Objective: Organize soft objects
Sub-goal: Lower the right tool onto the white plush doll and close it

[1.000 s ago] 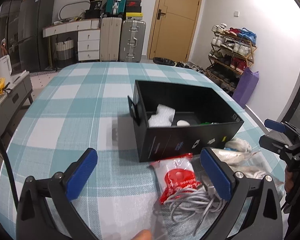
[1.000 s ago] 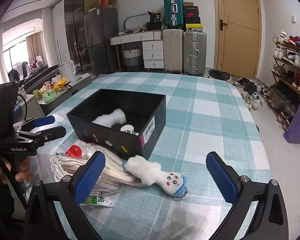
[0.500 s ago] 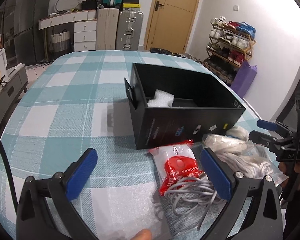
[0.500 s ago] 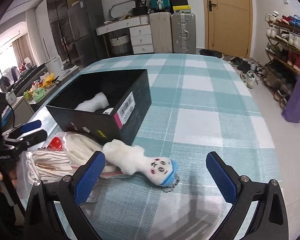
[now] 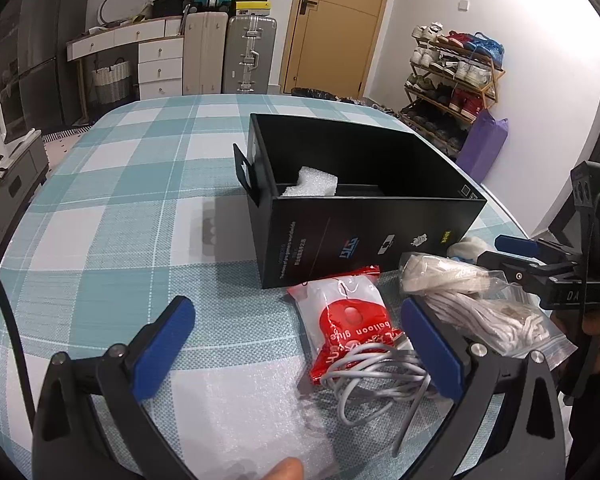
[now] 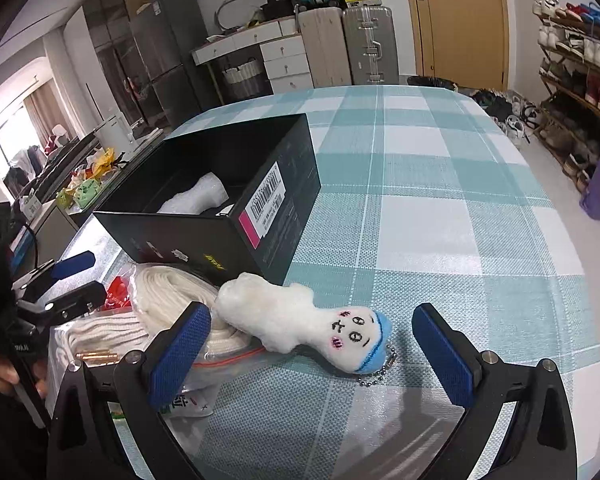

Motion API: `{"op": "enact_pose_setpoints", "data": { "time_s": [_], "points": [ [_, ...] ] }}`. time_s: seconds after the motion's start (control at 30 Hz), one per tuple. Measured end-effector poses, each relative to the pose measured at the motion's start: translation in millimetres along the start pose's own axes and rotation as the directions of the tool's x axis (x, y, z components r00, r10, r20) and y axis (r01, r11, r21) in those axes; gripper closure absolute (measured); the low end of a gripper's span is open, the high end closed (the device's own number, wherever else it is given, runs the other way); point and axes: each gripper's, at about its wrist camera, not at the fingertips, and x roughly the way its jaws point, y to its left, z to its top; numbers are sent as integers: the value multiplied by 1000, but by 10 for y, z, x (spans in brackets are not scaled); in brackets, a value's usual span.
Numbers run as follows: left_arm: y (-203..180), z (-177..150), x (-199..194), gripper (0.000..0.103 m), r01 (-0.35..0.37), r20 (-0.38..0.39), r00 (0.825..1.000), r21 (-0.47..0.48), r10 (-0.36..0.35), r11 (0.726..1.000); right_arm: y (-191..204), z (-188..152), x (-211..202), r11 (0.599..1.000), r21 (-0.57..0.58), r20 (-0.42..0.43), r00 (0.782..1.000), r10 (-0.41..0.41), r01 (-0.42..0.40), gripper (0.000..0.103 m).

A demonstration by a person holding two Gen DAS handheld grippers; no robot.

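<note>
In the left wrist view, the left gripper has its two blue fingers spread wide and they hold nothing. One red packet lies on the bench between the fingers, nearer to the right one. One grey cable is coiled over the near end of the packet and touches the right finger. Under both lies one sheet of white foam wrap. One black box stands open just behind the packet, and one piece of white foam is inside it. To the right, one clear bag of white rope lies beside the box, partly behind the right finger. The right gripper is over this bag at the right edge.

In the right wrist view, the right gripper also has its fingers wide apart and empty. One white plush doll with a blue cap lies flat on the bench between the fingers, its body near the left finger and its head toward the middle. Its body rests on the rope bag, just in front of the corner of the box. The left gripper is seen at the left, past the bag.
</note>
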Motion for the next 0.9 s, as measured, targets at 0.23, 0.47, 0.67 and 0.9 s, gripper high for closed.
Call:
{"op": "enact_pose_setpoints", "data": {
  "time_s": [0.23,0.47,0.67,0.9],
  "points": [
    [9,-8,15,0,3,-4,1000,-1,-3,1000,-36,15,72,999,37,-23,1000,17,-16,1],
    [13,-7,19,0,2,-5,1000,0,-2,1000,-38,25,120,999,45,-33,999,28,-26,3],
    [17,-12,30,0,5,-8,1000,-2,-5,1000,-49,24,150,998,53,-36,998,47,-45,10],
    [16,-13,37,0,5,-10,1000,-1,-5,1000,-24,-4,125,998,39,-29,998,57,-56,15]
  ]
}}
